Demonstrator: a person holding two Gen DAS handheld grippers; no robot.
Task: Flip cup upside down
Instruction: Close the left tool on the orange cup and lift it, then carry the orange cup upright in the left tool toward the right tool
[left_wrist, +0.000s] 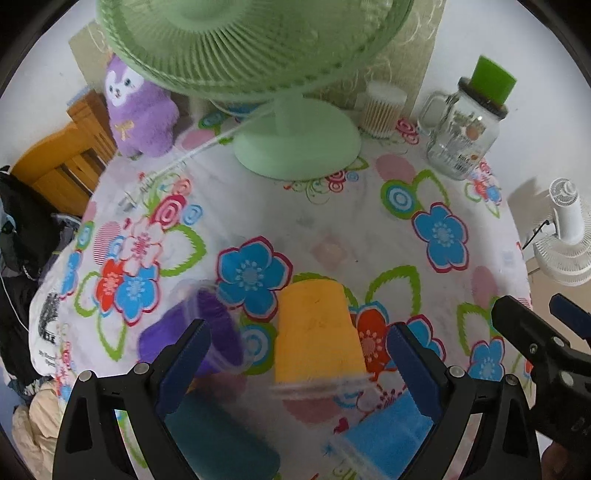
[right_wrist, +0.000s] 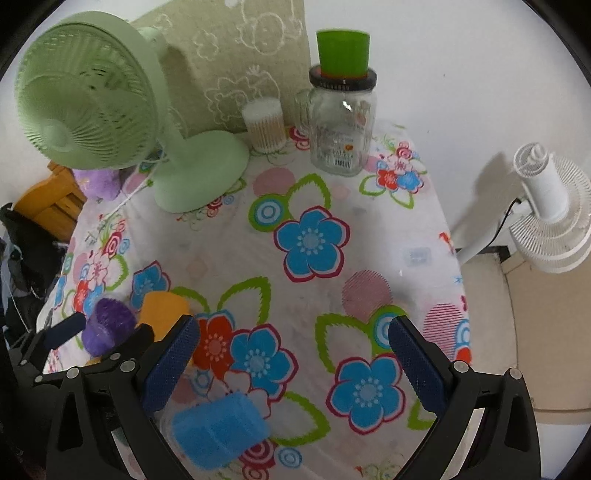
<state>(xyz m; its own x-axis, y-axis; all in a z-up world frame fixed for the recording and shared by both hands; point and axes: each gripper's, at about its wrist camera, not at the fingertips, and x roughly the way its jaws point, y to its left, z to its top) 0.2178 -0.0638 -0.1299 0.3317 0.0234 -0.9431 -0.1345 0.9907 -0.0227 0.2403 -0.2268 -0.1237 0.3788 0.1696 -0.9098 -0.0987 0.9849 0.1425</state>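
Yellow cup (left_wrist: 317, 332) sits rim-down on the bench, dead ahead between your left gripper (left_wrist: 299, 365) jaws, wide open, empty; right gripper (right_wrist: 295, 362) also open, empty, farther off.

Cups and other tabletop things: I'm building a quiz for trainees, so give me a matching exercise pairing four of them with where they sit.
Things:
1. yellow cup
2. green cup
3. blue cup
4. cotton swab tub

Places:
A. on top of the glass jar
B. between the green fan base and the jar
C. between the open left tongs
D. at the near table edge, by the right tongs

Pairs: 1-C, 2-A, 3-D, 4-B
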